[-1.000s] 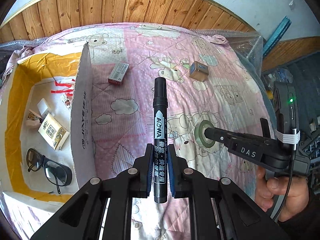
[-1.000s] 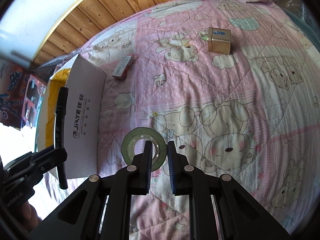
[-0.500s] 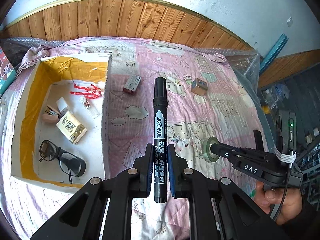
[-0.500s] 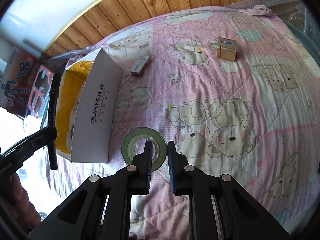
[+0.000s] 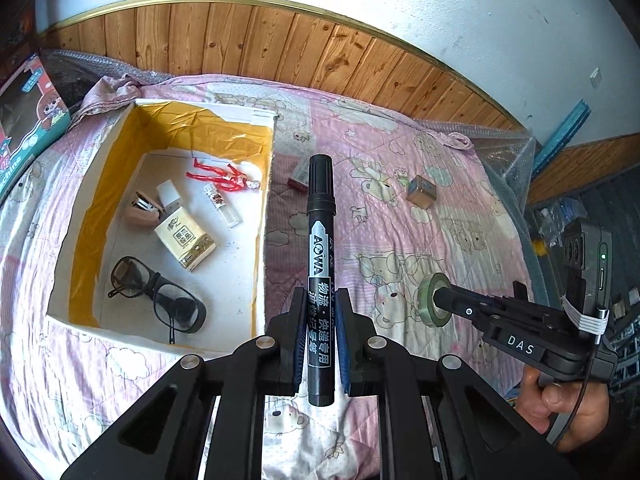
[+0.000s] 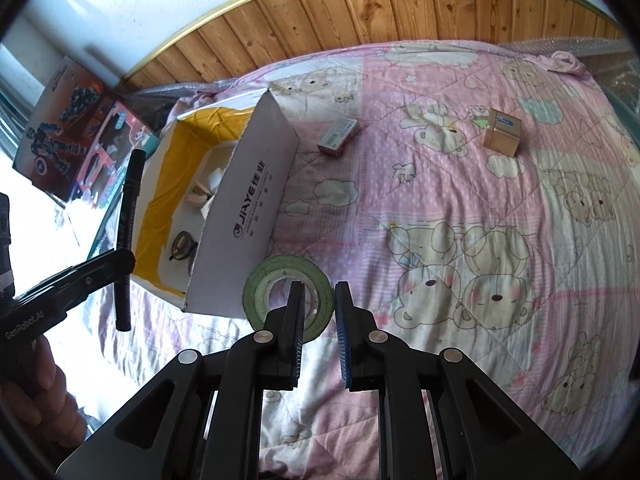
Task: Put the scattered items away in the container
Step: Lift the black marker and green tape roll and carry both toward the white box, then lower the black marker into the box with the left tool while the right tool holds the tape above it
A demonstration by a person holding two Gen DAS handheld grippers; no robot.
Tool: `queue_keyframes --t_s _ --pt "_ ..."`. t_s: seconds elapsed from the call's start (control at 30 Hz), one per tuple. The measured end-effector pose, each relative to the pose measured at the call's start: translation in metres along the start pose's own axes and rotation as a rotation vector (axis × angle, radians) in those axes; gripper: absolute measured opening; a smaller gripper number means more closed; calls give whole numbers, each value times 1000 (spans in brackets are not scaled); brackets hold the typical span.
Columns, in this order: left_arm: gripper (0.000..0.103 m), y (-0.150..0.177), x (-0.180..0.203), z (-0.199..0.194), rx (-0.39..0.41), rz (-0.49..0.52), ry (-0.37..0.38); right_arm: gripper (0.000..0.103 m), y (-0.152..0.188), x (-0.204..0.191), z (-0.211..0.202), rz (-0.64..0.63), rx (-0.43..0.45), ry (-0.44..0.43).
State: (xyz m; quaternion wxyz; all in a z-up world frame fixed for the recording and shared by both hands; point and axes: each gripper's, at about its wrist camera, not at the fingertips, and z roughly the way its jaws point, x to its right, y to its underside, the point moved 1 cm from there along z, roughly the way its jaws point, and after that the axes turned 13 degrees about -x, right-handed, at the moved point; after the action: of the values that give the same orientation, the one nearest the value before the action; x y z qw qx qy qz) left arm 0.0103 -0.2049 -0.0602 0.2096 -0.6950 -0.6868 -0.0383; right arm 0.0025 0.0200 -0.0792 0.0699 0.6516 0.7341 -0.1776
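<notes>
My left gripper (image 5: 320,298) is shut on a black marker (image 5: 320,236), held upright above the quilt just right of the open cardboard box (image 5: 262,240). The yellow-lined box holds glasses (image 5: 156,300), a cream packet (image 5: 186,240), a red cord (image 5: 218,174) and a small vial (image 5: 222,210). My right gripper (image 6: 318,292) is shut on a green tape roll (image 6: 260,286), one finger through its hole, in the air beside the box's white wall (image 6: 256,216). A red-and-white small box (image 6: 338,136) and a gold box (image 6: 502,132) lie on the quilt.
The pink bear-print quilt (image 6: 460,208) covers the bed, with a wood-panelled wall (image 5: 280,48) behind it. Toy cartons (image 6: 64,120) stand past the bed's left side. Each gripper is held by a hand (image 5: 560,404), and clutter sits beyond the right edge.
Both grippers have risen and drawn back, so more of the bed shows. The tape roll has come off the quilt. The marker now hangs nearer the box, whose inside is in fuller view.
</notes>
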Motion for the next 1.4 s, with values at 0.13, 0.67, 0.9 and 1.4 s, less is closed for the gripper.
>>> queue_keyframes --t_s 0.13,0.67,0.9,1.4 --pt "14 8 -19 -6 11 -50 -12 15 0 -17 11 -43 -31 -15" --pt "14 25 -97 -22 34 -257 -18 15 -13 -85 43 -200 -127 -63" --pt "14 20 -121 -25 40 -321 -8 15 -30 -114 48 -270 -135 -69" --pt "14 -39 -129 -21 34 -252 -43 15 -61 -140 60 -347 -144 -59"
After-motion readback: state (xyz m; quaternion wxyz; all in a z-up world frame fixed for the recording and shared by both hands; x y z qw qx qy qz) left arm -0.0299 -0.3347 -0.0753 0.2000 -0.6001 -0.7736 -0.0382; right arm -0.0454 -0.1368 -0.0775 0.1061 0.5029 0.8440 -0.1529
